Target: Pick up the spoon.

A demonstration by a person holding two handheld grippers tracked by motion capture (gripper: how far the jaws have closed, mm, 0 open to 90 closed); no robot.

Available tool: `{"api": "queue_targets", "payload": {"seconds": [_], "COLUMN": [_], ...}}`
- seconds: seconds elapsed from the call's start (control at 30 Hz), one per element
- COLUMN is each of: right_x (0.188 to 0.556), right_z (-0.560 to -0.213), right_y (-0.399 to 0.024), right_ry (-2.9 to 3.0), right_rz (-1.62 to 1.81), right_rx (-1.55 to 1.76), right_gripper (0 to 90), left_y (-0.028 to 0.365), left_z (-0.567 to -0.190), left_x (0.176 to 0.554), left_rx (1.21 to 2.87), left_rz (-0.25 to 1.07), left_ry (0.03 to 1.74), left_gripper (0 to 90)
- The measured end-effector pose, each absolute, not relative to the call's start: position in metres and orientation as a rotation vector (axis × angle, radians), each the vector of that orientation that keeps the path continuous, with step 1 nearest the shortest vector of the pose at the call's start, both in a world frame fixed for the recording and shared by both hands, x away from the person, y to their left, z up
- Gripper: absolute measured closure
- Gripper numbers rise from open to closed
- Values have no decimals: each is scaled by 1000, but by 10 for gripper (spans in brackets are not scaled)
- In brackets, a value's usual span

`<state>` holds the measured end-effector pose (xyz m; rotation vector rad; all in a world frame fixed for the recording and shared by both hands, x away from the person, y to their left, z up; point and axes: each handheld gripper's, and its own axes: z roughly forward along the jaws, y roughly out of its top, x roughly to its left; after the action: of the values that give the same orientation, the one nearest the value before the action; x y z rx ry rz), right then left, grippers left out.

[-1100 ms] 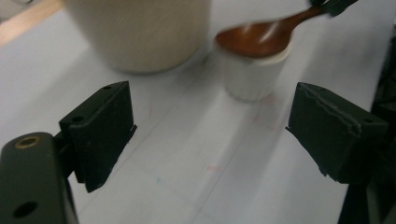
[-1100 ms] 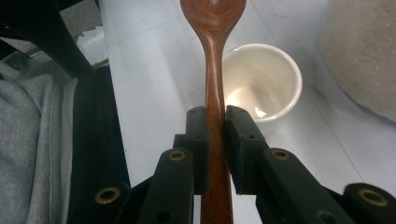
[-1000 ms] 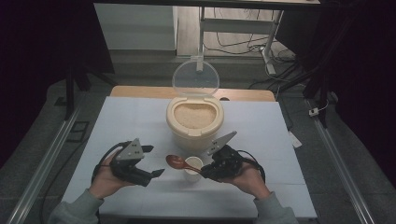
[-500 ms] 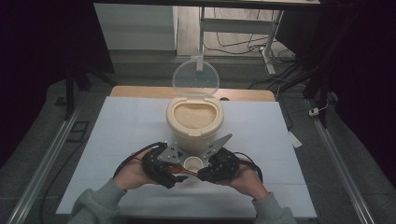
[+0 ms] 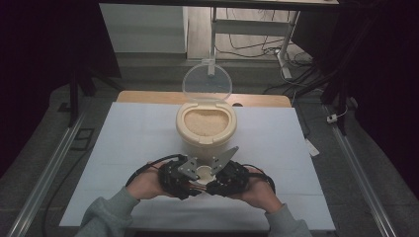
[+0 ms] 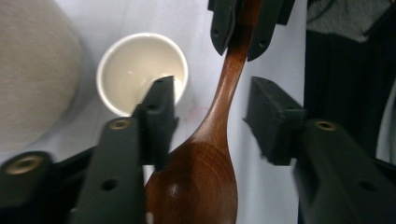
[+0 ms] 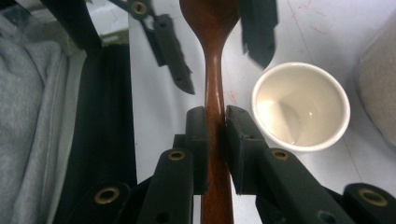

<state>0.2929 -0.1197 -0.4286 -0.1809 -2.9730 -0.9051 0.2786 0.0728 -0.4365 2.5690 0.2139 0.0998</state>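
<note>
A brown wooden spoon lies level just above the white table, beside a small empty white cup. My right gripper is shut on the spoon at its handle. My left gripper faces it and straddles the spoon's neck. Its jaws have just been closing with the spoon between them, and a gap still shows on both sides of the wood. In the high view both grippers, left and right, meet at the cup near the front edge.
A cream rice container full of grain stands just behind the cup, with its clear lid raised upright at the back. White table surface stretches to both sides. The person's grey sleeves come in from the bottom.
My left gripper has moved right from the table's left part to the spoon's bowl end and narrowed its jaws around the neck. The right gripper has kept still, holding the handle.
</note>
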Motion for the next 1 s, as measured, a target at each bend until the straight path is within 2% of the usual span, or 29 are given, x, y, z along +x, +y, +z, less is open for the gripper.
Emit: {"api": "queue_targets", "payload": {"seconds": [0.17,0.27,0.47,0.5,0.57,0.67,1.0], "right_x": [287,284,285,288,291,295,291], "right_z": [-427,-427,-427,-425,-422,-415,-409], "right_y": [-117,-116,-121,-126,-131,-142,-173], "right_ry": [-3002,-3008,-2985,-2978,-2966,-2945,-2869], "right_rz": [-874,-867,-930,-995,-1100,-1293,-1652], "right_rx": [-80,-33,-97,-159,-227,-375,-702], "right_gripper": [790,788,758,690,616,542,447], "left_y": [68,67,70,71,73,80,94], "left_z": [-442,-445,-446,-446,-446,-444,-441], "left_x": [277,276,276,276,277,281,282], "left_rx": [2608,2606,2587,2585,2567,2529,2436], "left_rz": [34,-9,9,19,29,75,150], "left_ry": [138,119,144,154,175,221,305], "left_gripper": [720,765,780,782,783,783,784]}}
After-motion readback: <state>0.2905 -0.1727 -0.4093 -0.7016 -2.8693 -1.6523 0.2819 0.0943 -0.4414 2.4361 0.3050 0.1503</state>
